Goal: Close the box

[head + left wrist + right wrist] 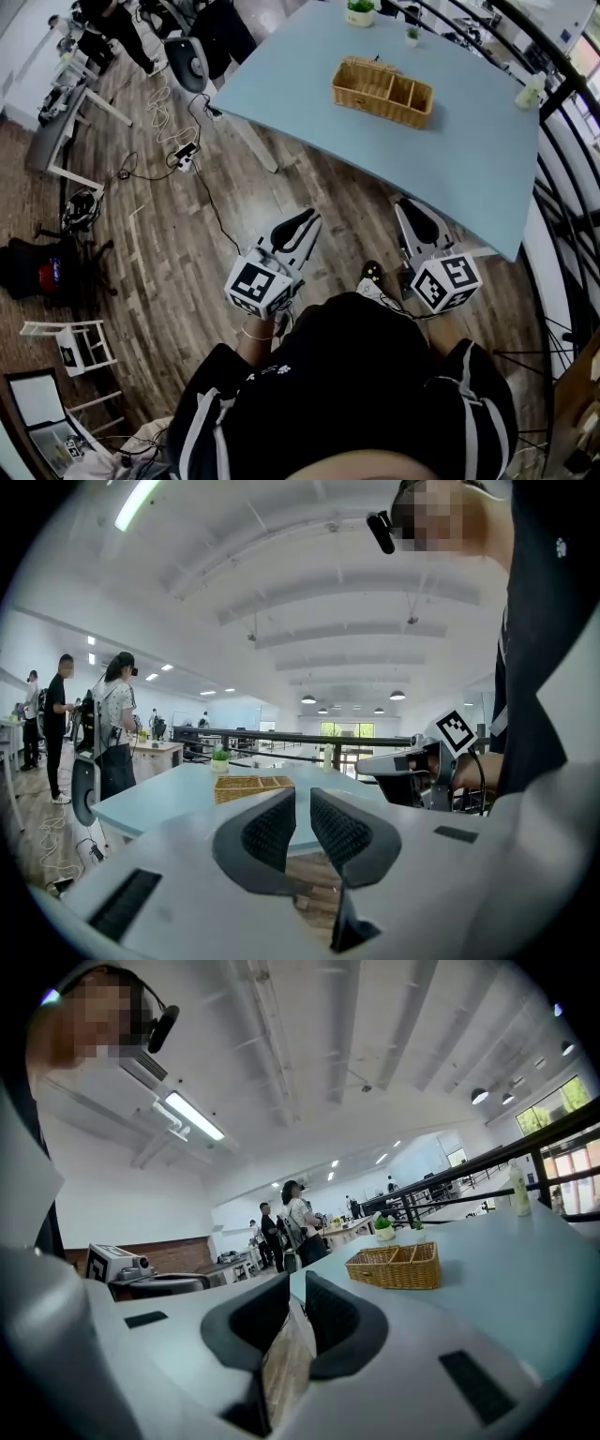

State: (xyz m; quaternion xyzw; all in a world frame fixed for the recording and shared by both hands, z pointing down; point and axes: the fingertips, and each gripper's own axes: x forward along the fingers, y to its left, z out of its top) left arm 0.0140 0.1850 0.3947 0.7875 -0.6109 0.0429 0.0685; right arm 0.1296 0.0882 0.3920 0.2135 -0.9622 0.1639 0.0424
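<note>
An open-topped wicker basket point(382, 92) with compartments stands on the light blue table point(309, 84); it is the only box-like thing I see. It also shows ahead as the basket point(253, 787) in the left gripper view and as the basket point(396, 1266) in the right gripper view. My left gripper point(302, 225) and right gripper point(410, 208) are held side by side over the wooden floor, short of the table's near edge. Both point toward the table. The left gripper point(303, 794) and the right gripper point(297, 1283) each have their jaws together with nothing between them.
Small potted plants point(361, 11) and a bottle point(530, 91) stand at the table's far side. Cables and a power strip point(183, 155) lie on the floor to the left, near a chair point(187, 61). A black railing point(562, 187) runs along the right. People point(112, 724) stand far left.
</note>
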